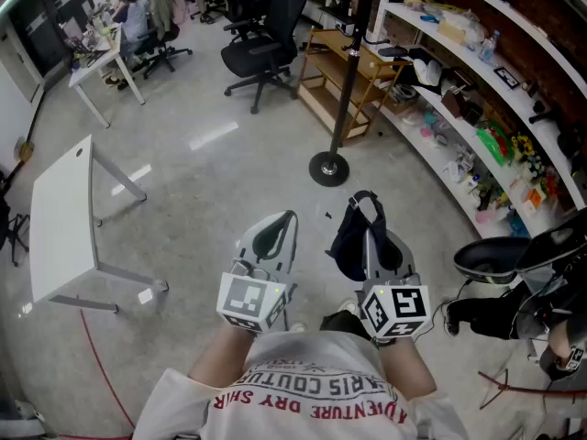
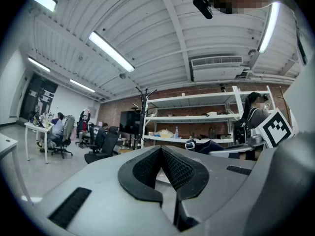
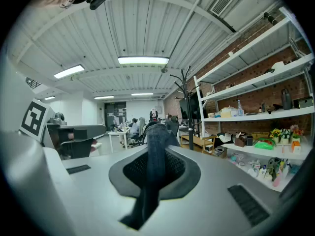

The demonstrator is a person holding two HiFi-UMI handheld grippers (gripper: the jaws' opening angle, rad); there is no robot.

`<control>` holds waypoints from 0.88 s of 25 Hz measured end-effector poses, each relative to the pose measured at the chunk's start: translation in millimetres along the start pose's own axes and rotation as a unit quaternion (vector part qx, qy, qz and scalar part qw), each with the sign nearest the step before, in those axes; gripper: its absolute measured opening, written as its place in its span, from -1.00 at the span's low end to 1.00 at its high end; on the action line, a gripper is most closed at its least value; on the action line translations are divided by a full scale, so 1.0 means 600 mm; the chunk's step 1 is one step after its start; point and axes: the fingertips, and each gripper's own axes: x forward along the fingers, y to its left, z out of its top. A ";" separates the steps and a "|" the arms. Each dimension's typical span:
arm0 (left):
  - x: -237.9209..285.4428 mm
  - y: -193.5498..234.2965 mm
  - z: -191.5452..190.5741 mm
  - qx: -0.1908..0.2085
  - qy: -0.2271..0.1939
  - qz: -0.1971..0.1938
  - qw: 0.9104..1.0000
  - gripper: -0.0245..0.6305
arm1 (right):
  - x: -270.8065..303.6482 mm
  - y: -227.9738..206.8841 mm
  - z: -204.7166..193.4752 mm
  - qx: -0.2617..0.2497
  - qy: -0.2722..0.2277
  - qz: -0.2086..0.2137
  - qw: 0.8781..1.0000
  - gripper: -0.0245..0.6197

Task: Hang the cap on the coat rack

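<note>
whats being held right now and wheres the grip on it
The right gripper pinches the cap by a narrow strip of its fabric; the left gripper holds nothing.

The room is lit brightly and evenly by long ceiling strip lights (image 2: 110, 50), seen above and left of the coat rack (image 2: 142, 114) in both gripper views. Pale glare patches are thrown onto the glossy floor (image 1: 213, 136) left of the rack's base, where shadows are kept faint and soft. Straight lines are bent increasingly away from the rack, and the gripper views' corners are darkened to black.
</note>
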 end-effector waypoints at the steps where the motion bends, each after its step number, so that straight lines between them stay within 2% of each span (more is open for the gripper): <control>1: -0.002 -0.001 0.000 0.000 0.001 0.000 1.000 -0.91 | -0.002 0.001 0.000 0.000 0.001 0.000 1.000 -0.85; 11: -0.026 -0.012 -0.008 0.002 0.011 0.002 1.000 -0.91 | -0.018 0.013 -0.010 0.006 0.010 0.002 1.000 -0.85; 22: -0.059 0.054 -0.019 -0.012 0.013 0.048 0.999 -0.91 | 0.015 0.045 -0.010 0.016 0.010 0.023 1.000 -0.85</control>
